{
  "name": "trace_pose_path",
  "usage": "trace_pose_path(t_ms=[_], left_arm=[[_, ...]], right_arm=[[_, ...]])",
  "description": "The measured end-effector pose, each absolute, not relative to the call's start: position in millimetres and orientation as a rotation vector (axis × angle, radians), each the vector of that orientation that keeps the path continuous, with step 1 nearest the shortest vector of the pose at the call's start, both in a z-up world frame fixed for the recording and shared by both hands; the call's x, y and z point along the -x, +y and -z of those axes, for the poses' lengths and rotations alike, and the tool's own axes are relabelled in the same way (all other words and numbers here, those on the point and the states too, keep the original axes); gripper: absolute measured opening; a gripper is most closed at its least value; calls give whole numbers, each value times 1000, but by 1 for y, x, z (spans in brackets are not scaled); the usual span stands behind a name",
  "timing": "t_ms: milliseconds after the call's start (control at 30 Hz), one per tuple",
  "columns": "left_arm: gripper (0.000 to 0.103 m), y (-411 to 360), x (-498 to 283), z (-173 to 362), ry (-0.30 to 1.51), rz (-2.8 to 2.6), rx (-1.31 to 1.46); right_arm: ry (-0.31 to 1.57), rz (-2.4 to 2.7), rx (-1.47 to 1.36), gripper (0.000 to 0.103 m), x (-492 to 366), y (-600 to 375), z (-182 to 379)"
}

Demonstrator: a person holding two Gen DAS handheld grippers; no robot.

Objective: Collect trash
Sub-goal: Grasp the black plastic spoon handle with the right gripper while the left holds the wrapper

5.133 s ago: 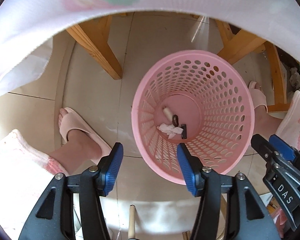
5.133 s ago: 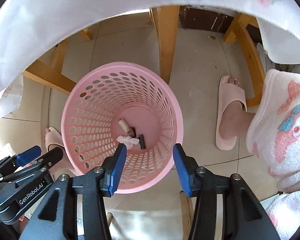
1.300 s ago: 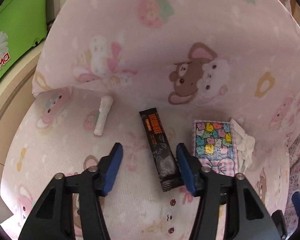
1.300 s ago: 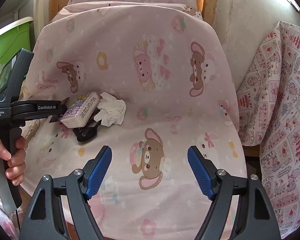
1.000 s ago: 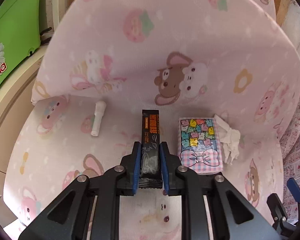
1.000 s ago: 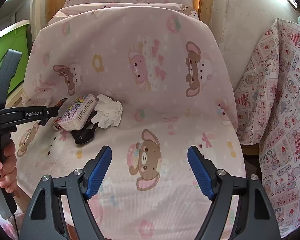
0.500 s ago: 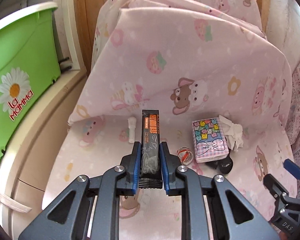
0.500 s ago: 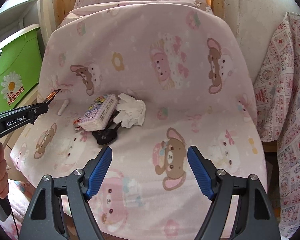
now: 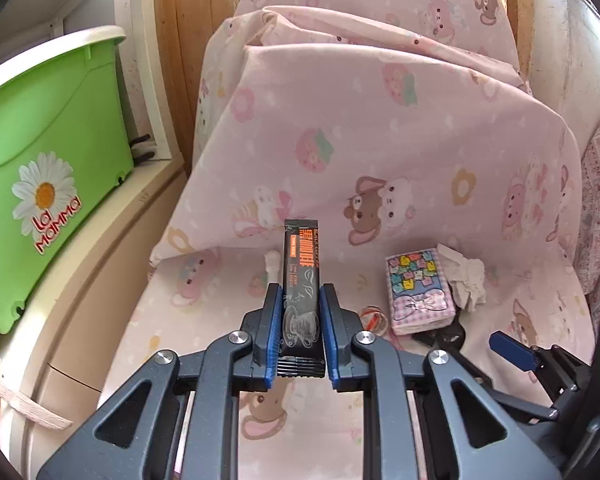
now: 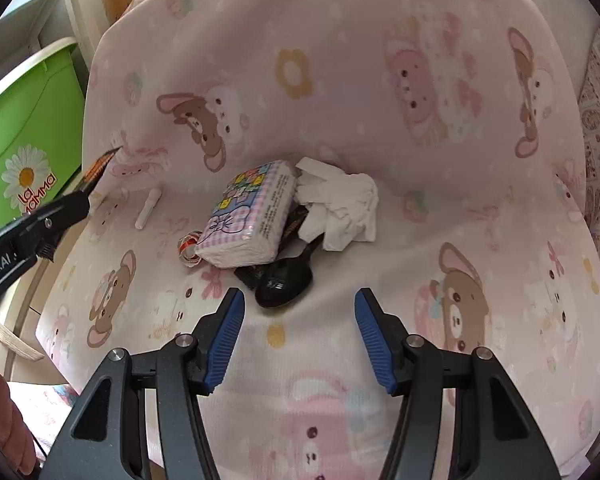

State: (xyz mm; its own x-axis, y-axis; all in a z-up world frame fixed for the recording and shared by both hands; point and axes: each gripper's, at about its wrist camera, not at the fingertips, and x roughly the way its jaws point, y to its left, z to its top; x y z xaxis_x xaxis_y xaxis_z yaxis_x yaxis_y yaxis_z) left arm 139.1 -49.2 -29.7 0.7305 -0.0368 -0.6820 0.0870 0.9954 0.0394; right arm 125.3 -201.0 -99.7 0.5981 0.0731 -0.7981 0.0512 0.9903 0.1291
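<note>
Two claws, left claw clamped on black sachet, right claw apart above spoon.

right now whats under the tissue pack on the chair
A black spoon and a dark wrapper stick out from under the tissue pack. A red-and-white ring lies at its edge. How far they run beneath is covered.

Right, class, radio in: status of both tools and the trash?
Left tool shut on black sachet. Right tool open, over black spoon. Crumpled tissue uncollected. Nothing blocking.
</note>
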Motion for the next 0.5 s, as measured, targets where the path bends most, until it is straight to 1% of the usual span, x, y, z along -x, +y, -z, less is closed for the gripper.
trace_pose_path(t_ms=[100,200,300,333,367,433,500], left_arm=[[18,-48,-138,28,733,46,-83],[18,-44,-138,25,731,50,-72],[18,-48,-136,25,713,41,-118],[18,-50,-135,25,705,38,-139],[18,-52,-134,26,700,40,-152],[18,-54,-132,27,699,52,-161],[18,-56,-130,27,696,62,-169]], right_arm=[[954,-14,-72,60,-136,-185,104],[951,39,-64,60,-141,-187,108],[943,54,-68,59,-141,-192,109],[942,40,-75,51,-139,-193,109],[944,21,-82,41,-138,-193,107],[951,-13,-100,33,-134,-197,106],[952,-30,-118,30,-129,-200,105]])
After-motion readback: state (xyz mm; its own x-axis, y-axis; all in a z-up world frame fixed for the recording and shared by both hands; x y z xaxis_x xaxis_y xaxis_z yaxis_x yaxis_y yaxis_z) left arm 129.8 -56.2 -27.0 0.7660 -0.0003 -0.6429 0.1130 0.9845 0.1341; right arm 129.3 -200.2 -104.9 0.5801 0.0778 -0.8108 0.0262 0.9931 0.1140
